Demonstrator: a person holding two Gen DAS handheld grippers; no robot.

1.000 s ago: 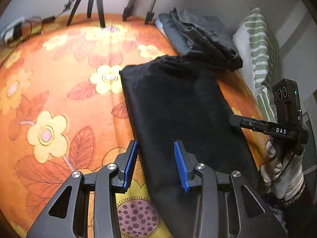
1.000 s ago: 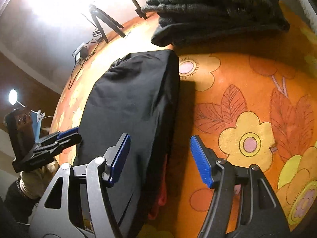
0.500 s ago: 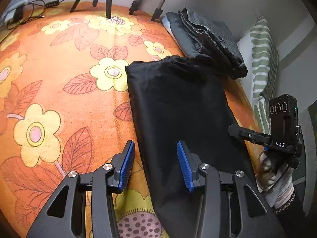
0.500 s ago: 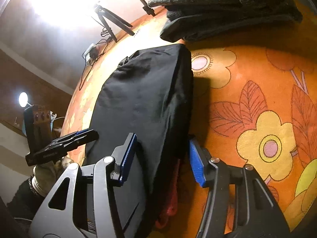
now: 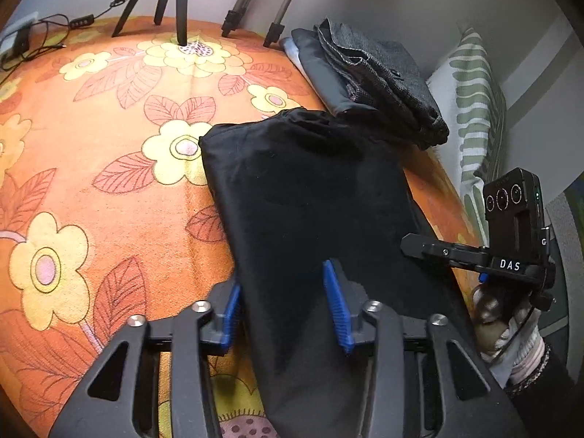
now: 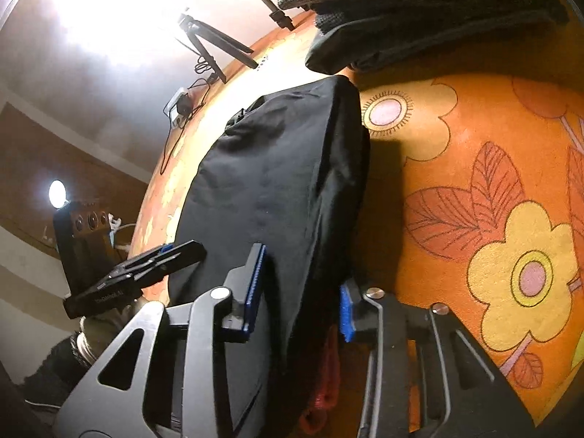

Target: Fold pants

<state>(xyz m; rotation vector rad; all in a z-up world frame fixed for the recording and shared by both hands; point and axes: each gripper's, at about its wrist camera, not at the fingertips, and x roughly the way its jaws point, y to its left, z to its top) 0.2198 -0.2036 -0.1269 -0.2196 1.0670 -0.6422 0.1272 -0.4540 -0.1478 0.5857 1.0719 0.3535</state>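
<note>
The black pants lie folded in a long strip on the orange flowered bedspread. My left gripper is open with its blue pads on either side of the strip's left edge, near the close end. My right gripper is open and straddles the strip's right edge; it also shows in the left wrist view. The pants show in the right wrist view. A bit of red cloth shows under the pants by the right gripper.
A stack of folded dark grey clothes lies just beyond the pants' far end. A green striped pillow leans at the right wall. Tripod legs and cables stand at the far edge of the bed.
Both grippers moved inward and forward over the near end of the pants. Each now has a side edge of the strip between its open fingers.
</note>
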